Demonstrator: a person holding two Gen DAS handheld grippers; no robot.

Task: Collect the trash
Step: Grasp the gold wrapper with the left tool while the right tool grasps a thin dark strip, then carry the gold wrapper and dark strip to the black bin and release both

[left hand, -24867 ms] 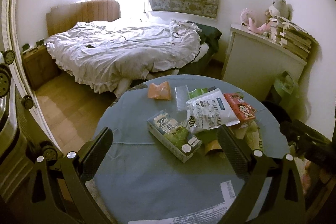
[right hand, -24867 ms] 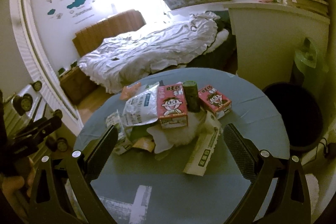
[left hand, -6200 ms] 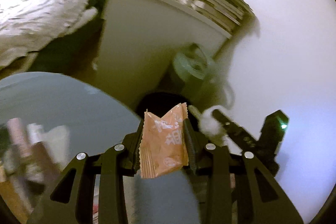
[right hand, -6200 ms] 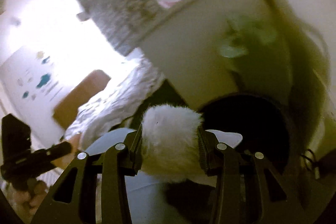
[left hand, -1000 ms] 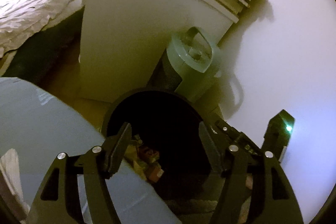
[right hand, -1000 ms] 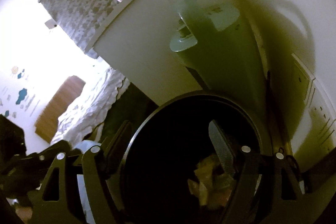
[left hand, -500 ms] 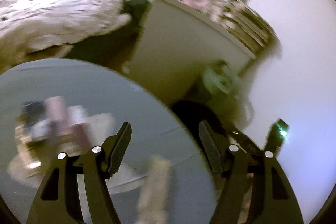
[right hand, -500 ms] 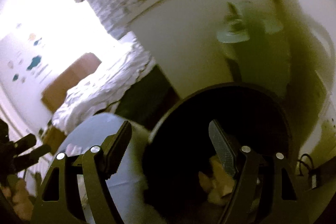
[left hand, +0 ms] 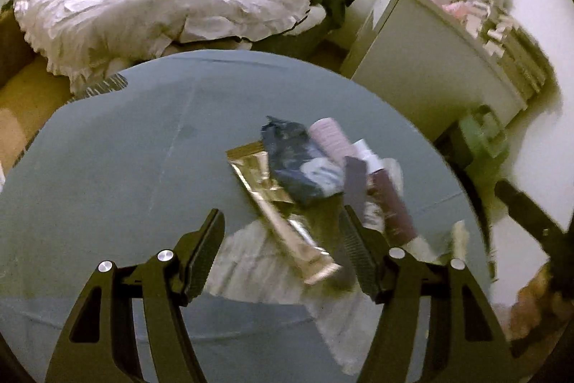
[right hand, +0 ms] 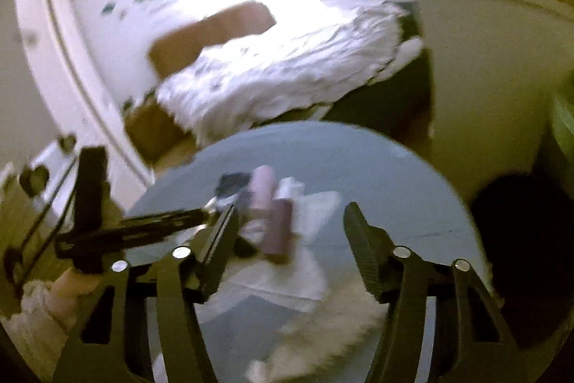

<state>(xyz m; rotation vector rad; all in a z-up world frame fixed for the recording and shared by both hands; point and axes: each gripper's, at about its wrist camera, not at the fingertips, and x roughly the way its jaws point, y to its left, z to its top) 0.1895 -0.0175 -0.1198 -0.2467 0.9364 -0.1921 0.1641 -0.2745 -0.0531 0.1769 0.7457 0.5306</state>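
Both claws hang over the round table, aimed at the leftover trash pile mid-table for the next pick. Left claw gapes empty above a gold wrapper; right claw is narrowing, nothing between its jaws. The dark bin sits beside the table, likely for short drops.

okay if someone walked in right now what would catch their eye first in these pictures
Probably the small heap of trash near the middle of the round blue-grey table: a gold wrapper, a dark crumpled bag and pinkish cartons. Behind the table sprawls an unmade bed with rumpled white bedding. Both grippers, left and right, hang empty over the table, the right one's jaws closing.
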